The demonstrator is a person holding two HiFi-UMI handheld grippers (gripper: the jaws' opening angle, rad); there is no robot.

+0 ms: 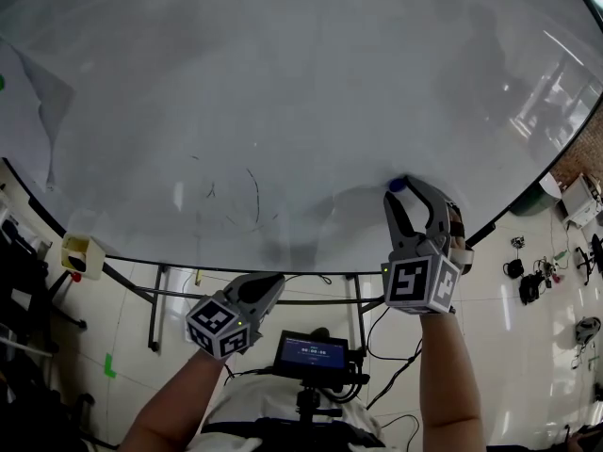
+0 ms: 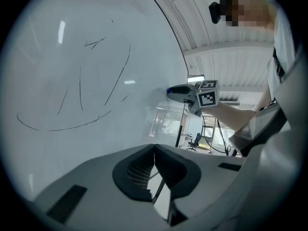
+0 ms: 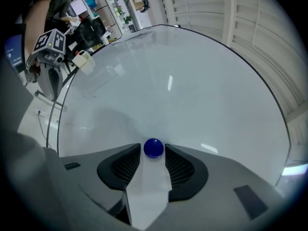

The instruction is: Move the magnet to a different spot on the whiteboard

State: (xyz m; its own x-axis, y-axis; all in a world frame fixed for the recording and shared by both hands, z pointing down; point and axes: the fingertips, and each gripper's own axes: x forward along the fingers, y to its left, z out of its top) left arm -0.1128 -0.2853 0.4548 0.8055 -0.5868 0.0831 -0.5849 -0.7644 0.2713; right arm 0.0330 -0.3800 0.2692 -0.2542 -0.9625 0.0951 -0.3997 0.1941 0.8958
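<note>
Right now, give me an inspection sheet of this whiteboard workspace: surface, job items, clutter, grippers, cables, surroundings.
Surface: whiteboard, mostly bare, with faint pen marks.
Job's things: blue magnet on the board, close to its edge.
Clutter: small yellowish box at the board's left edge.
Grippers: right gripper open, magnet between its jaws with a slight gap on each side; left gripper shut, nothing between its jaws.
Cables: loose cables on the floor at right.
Surroundings: tiled floor; small screen below the board.

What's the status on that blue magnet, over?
Left gripper shut, empty. Right gripper open around blue magnet on whiteboard, not gripping. Nothing in the way.
</note>
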